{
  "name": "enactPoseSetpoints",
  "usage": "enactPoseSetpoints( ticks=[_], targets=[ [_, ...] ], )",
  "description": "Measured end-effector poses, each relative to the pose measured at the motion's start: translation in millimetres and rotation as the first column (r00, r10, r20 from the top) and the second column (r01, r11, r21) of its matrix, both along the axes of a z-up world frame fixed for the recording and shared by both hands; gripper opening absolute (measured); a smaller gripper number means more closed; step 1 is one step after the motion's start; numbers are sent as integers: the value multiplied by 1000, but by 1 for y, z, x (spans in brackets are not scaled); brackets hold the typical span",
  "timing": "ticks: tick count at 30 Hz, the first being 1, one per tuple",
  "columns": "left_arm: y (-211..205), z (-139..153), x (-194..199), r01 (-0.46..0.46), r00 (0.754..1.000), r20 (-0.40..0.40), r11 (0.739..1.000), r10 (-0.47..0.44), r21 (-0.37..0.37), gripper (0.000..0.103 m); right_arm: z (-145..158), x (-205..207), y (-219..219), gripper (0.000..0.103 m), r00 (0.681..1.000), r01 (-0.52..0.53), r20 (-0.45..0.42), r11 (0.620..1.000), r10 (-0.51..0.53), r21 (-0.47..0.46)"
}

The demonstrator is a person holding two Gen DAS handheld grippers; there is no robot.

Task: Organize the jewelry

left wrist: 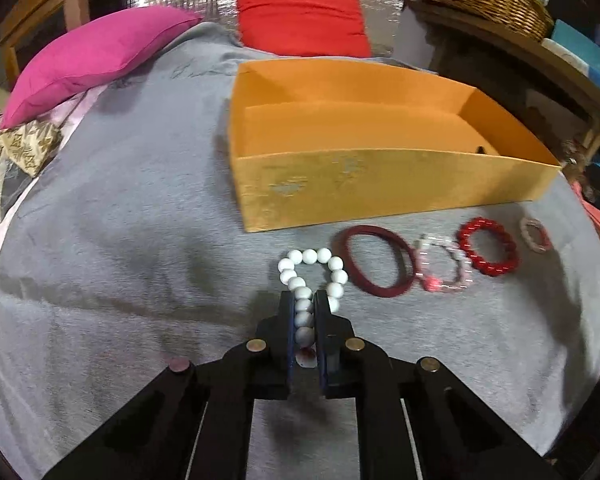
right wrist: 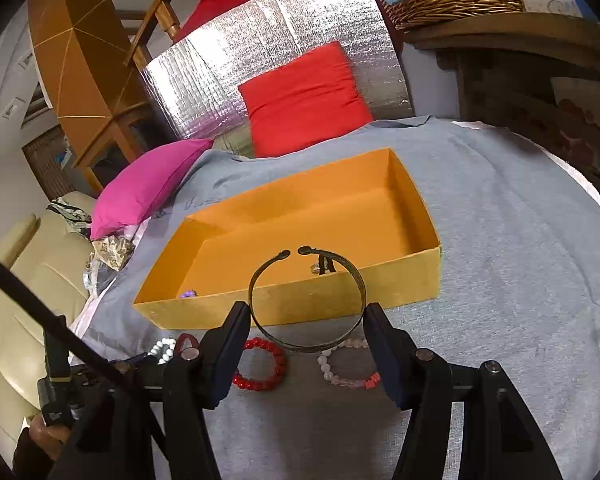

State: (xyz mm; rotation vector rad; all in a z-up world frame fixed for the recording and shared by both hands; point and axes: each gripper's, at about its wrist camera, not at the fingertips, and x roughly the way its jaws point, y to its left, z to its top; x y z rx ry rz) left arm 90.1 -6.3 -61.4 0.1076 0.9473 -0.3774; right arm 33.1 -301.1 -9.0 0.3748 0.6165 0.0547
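Your left gripper has its fingers pinched almost shut on the near side of the white bead bracelet, which lies on the grey cloth just in front of the orange box. You grip one run of beads along the fingers, so the loop stretches away from you, its long axis running near to far toward the box. That hold leaves the far end free to swing over the box wall.

Your right gripper holds the metal cuff across its width, fingers about half open and pressing its two sides. The cuff stands upright above the near box wall, its gap pointing away from you, over the box.

To the right of the white beads a dark red bangle, a pink bead bracelet and a red bead bracelet wait in a row.
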Motion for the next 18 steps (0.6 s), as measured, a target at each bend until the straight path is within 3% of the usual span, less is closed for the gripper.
enactPoseSetpoints(
  ticks=[12,18],
  targets=[
    [-21,39,-37,88,995,69,986,-79,-145,10,-2,1,4,62,1000,-7,-3,1000,7,-7],
    [-27,77,-50,158,981,153,948,-119,-276,10,-2,4,7,62,1000,-14,0,1000,14,-13]
  ],
)
